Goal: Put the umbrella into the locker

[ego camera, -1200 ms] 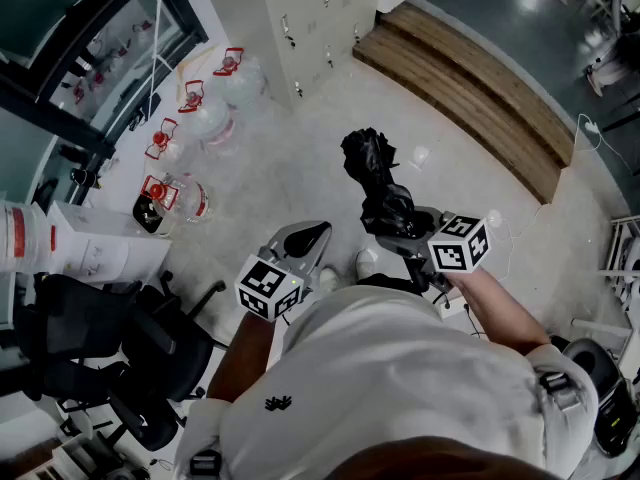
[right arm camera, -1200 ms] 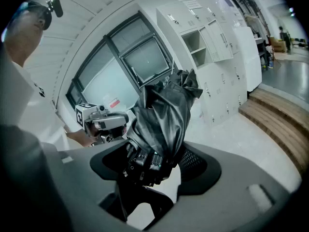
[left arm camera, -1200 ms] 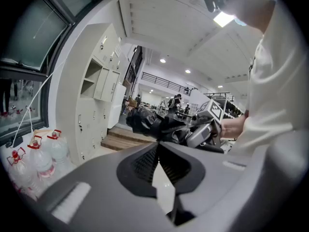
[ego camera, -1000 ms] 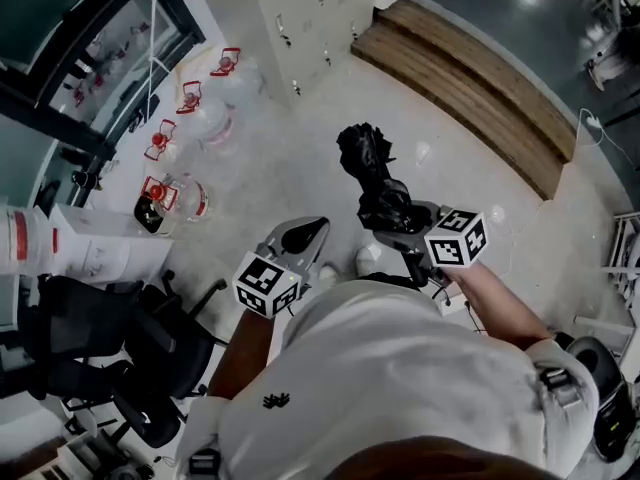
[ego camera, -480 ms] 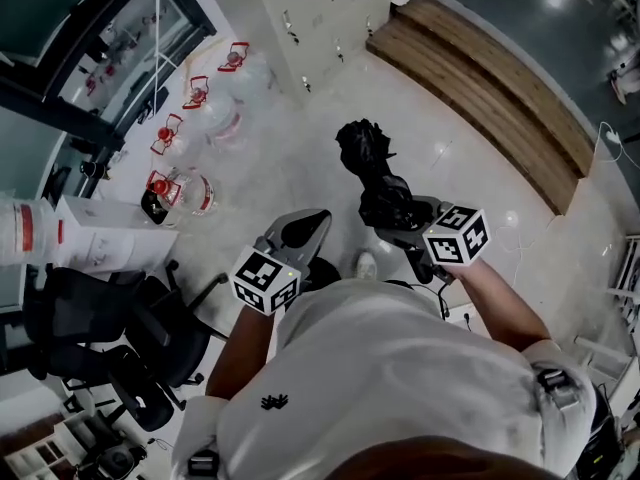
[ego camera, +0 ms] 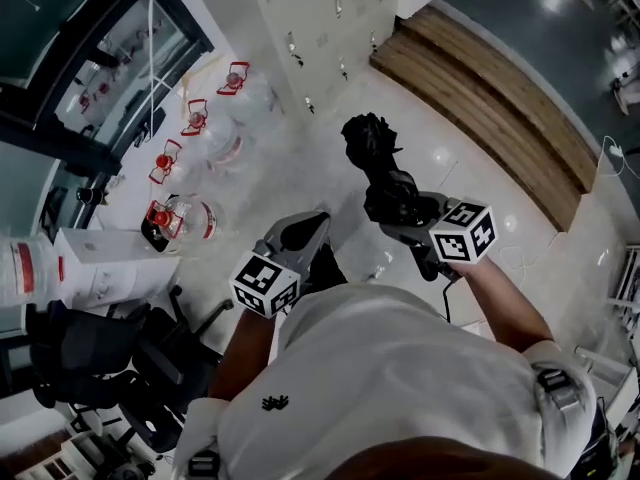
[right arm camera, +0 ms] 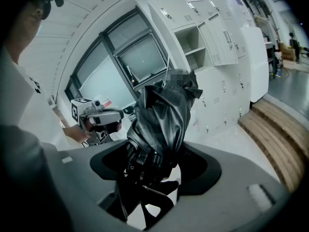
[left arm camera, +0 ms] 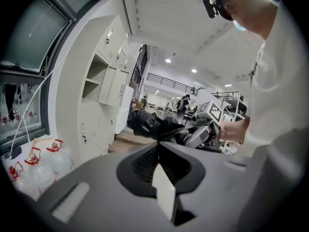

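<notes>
A folded black umbrella (ego camera: 378,166) (right arm camera: 164,115) sticks out forward from my right gripper (ego camera: 400,208) (right arm camera: 149,170), whose jaws are shut on its handle end. The white lockers (ego camera: 320,18) (right arm camera: 203,47) stand ahead; one compartment with an open door (right arm camera: 193,45) shows in the right gripper view and also as the open compartment (left arm camera: 94,79) in the left gripper view. My left gripper (ego camera: 300,240) (left arm camera: 161,170) is shut with nothing in it, held low to the left of the umbrella (left arm camera: 154,124).
Several large water bottles (ego camera: 205,118) with red handles stand on the floor left of the lockers. A wooden step (ego camera: 490,98) runs to the right. A black office chair (ego camera: 110,368) and white boxes (ego camera: 100,263) sit at the left.
The view has shifted forward toward the lockers; the umbrella and both grippers keep much the same pose. The person's feet have moved.
</notes>
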Demonstrator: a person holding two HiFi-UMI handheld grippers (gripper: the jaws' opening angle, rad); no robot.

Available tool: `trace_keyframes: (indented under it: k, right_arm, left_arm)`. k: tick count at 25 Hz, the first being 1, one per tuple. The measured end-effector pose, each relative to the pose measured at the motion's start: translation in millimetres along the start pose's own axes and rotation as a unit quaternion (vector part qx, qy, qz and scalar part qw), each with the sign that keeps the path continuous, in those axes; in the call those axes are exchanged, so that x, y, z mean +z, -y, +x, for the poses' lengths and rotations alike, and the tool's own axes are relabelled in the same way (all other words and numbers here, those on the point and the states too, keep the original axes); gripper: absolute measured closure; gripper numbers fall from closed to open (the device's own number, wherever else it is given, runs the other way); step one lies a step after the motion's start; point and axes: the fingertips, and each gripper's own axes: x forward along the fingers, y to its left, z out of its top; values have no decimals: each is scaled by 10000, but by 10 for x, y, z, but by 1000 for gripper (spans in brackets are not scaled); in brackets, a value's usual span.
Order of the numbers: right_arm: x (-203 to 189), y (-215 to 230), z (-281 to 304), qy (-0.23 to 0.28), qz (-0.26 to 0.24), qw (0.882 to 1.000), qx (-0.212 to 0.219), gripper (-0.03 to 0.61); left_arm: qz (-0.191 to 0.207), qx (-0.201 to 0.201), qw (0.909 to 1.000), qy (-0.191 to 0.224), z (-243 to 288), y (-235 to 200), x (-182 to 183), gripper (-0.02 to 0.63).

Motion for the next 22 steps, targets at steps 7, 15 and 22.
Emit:
trace_keyframes:
  k: [7,15,22]
  right_arm:
    - [1003,365,604,202,135,9995,-219,278]
    - [2055,898,1179,326,173,9977,-570,278]
    - [2512,1370,1483,289,-32,9967,-757,278]
  left_arm:
    - [387,-495,9980,-87,293,-1124,616,557]
    - [451,-894,9950,-57,457,-2131,1075,555]
    - [407,-844,9955,151,477,-2433,1139,557]
